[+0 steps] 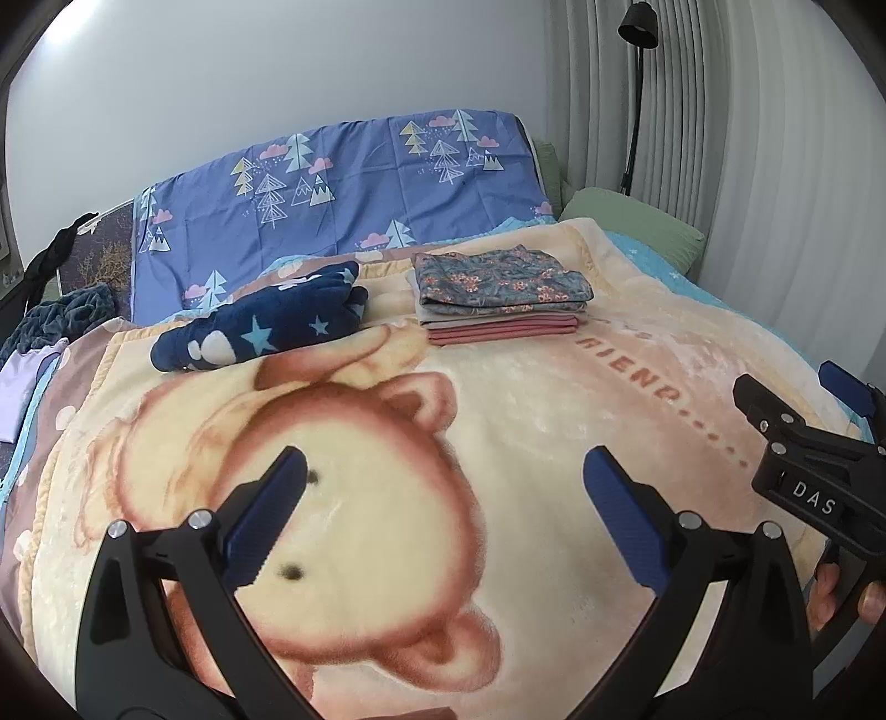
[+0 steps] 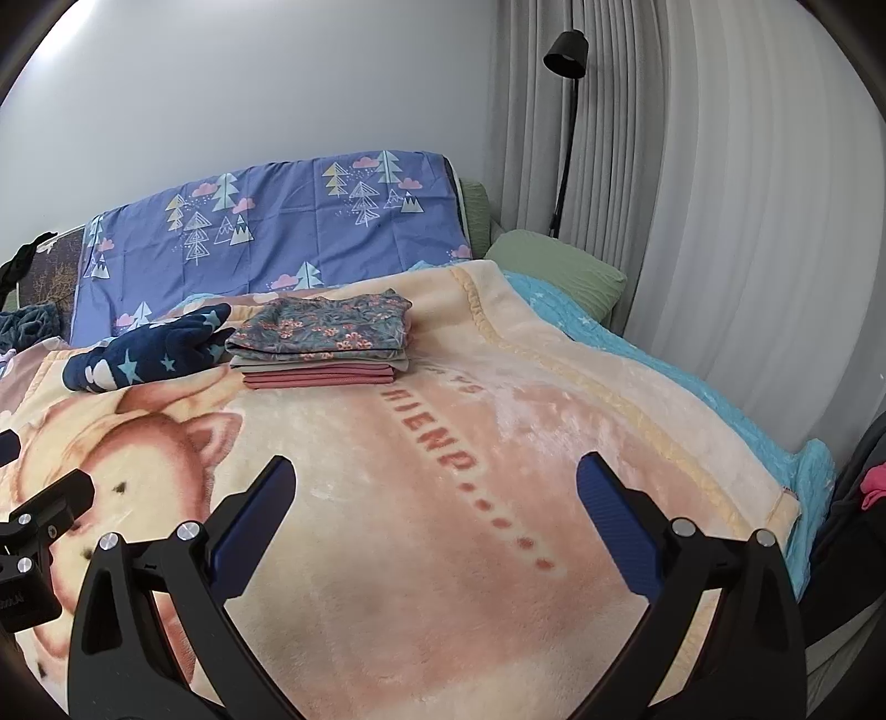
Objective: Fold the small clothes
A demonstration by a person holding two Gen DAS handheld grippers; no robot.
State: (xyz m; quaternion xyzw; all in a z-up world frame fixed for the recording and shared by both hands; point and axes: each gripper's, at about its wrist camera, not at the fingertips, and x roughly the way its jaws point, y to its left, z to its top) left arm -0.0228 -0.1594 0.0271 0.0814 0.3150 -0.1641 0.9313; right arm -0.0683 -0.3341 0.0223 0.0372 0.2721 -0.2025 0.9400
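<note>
A neat stack of folded clothes (image 1: 498, 296) (image 2: 321, 343), a floral piece on top of beige and pink ones, rests far out on the cream bear blanket (image 1: 526, 421) (image 2: 443, 498). To its left lies a navy star-patterned garment (image 1: 260, 327) (image 2: 144, 349), loosely bunched. My left gripper (image 1: 446, 471) hovers open above the bear's face, nothing between its blue pads. My right gripper (image 2: 434, 476) is open too, over the red lettering, empty. The right gripper also shows at the left wrist view's right edge (image 1: 803, 426), held by a hand (image 1: 830, 592).
A purple tree-print sheet (image 1: 343, 183) (image 2: 277, 221) stands against the wall behind the bed. A green pillow (image 1: 631, 221) (image 2: 554, 266), a black lamp (image 1: 637, 33) (image 2: 565, 55) and grey curtains (image 2: 692, 194) are at the right. Crumpled dark and lilac cloth (image 1: 55, 327) lies at the left edge.
</note>
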